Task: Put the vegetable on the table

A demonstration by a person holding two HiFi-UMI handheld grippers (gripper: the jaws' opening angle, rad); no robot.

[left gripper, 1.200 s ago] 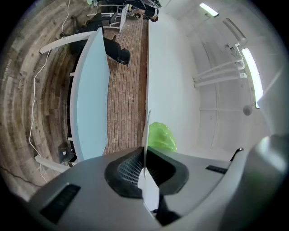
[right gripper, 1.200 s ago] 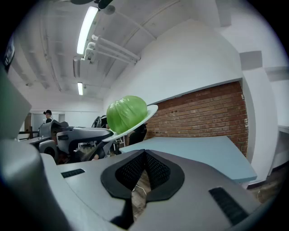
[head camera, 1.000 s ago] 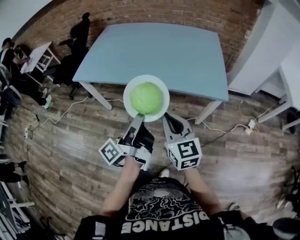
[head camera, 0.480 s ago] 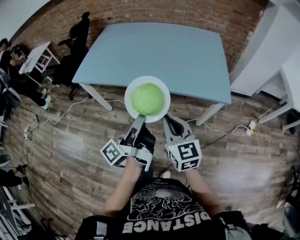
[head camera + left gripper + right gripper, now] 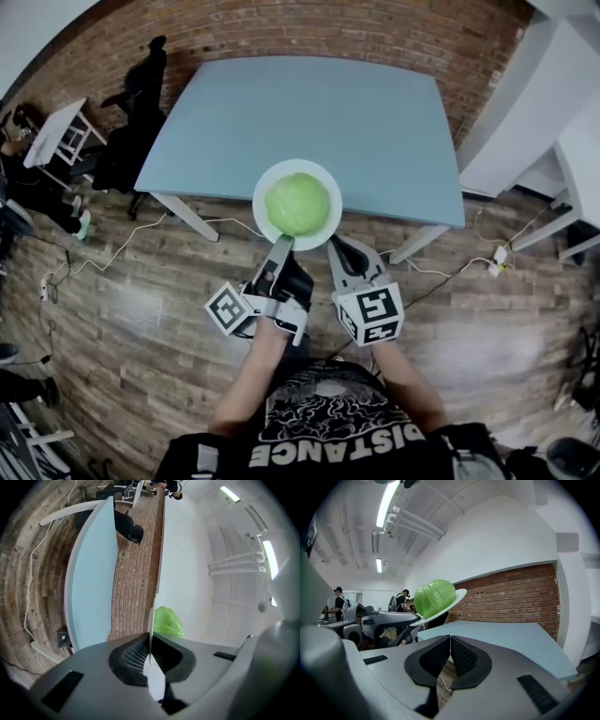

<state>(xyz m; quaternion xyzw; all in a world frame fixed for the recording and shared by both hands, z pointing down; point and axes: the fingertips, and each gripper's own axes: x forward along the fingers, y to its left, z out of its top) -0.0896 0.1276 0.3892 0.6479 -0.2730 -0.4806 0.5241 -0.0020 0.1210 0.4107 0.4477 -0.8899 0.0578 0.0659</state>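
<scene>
- Chair [image 5: 131, 141], black, far left on the wooden floor [image 5: 141, 309], beside a small white side table [image 5: 52, 131]; thin cables trail across the boards near them.
- Worktop [image 5: 309, 112]: pale blue, bare surface, white legs, far edge against a brick wall [image 5: 328, 28].
- Left claw [image 5: 278, 246]: clenched on the near rim of a white plate [image 5: 265, 192]. In the left gripper view the rim runs edge-on straight between the two ribbed pads, which pinch it from both sides.
- Plate: in the head view it lies across the worktop's near edge, partly over the blue surface and partly over the floor. In the right gripper view it is tilted, its far rim higher, and carried only by the left claw. Whether it touches the worktop cannot be told.
- Vegetable: a round green cabbage [image 5: 297, 204] sits in the middle of the plate and fills most of it; it is not on the worktop itself. Its green also shows past the rim in the left gripper view.
- Right claw [image 5: 339, 251]: just right of the left one, below the plate's near rim, not touching it. In the right gripper view its pads are pressed together with nothing between them.
- Far right: white furniture [image 5: 525, 103] stands beside the worktop.
</scene>
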